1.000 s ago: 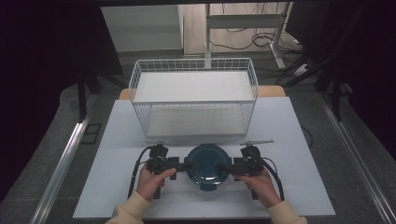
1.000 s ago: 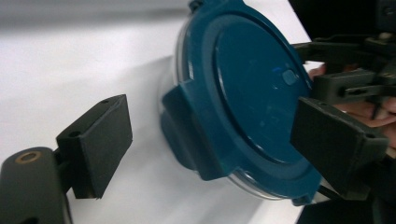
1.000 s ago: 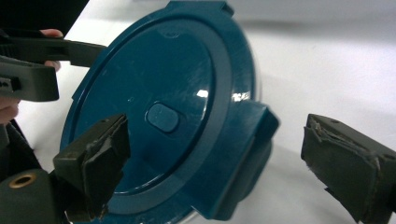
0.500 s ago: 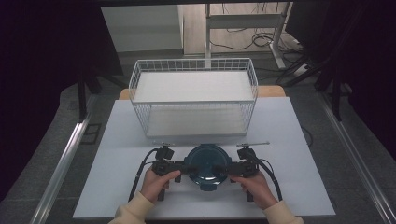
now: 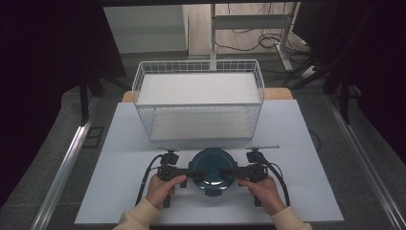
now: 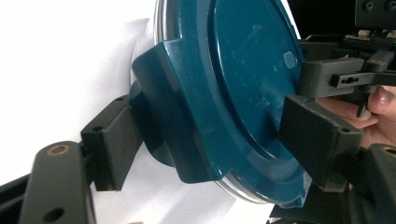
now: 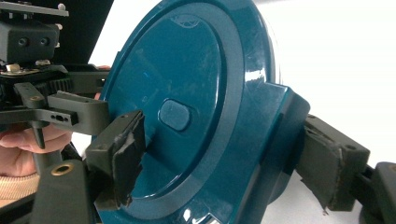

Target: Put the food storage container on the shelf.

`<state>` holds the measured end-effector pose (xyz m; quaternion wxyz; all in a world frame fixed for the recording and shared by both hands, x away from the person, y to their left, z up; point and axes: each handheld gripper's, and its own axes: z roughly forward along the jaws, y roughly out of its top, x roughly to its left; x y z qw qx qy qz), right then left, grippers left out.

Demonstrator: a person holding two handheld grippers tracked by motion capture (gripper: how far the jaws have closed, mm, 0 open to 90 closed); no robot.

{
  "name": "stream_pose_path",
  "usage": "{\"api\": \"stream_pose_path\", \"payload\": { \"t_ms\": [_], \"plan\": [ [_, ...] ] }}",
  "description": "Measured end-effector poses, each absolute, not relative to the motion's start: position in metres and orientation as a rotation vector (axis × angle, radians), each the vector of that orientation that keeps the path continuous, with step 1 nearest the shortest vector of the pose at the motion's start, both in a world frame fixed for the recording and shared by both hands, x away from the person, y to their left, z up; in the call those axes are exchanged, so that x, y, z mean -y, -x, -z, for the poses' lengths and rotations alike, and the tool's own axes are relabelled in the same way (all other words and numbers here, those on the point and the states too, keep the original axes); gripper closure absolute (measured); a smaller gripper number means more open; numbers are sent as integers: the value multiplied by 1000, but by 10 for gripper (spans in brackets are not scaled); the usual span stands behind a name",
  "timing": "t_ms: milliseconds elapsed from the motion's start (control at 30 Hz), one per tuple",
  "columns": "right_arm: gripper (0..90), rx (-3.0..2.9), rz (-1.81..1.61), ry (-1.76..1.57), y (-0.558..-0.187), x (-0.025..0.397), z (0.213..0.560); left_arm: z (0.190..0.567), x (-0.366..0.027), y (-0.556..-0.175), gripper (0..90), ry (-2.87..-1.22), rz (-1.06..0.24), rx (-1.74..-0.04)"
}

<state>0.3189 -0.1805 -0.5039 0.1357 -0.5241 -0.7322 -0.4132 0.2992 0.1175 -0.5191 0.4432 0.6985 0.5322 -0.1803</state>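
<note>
On the white table (image 5: pixel 119 191), in front of the wire basket (image 5: pixel 198 103), the teal lidded container (image 5: pixel 210 171) sits between both tongs: left tongs (image 5: pixel 191 173) and right tongs (image 5: pixel 230 172) each clamp one side latch. Uneven lifting could tilt it and make it slip

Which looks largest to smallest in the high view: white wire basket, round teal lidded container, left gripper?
1. White wire basket, clearly largest.
2. Round teal lidded container.
3. Left gripper, though its length comes close to the container's width.

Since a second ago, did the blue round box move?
Yes. The blue round box moved up the picture, closer to the white wire basket, which stayed put.
</note>
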Motion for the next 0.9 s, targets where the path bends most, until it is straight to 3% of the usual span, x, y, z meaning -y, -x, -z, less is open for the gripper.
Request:
{"api": "stream_pose_path", "payload": {
  "t_ms": [500,900],
  "plan": [
    [353,2055,1276,1584,-306,188,494,509,-122,-290,335,-1706,411,-1320],
    [358,2118,1296,1536,-301,183,489,499,-126,-285,368,-1702,342,-1312]
  ]
}}
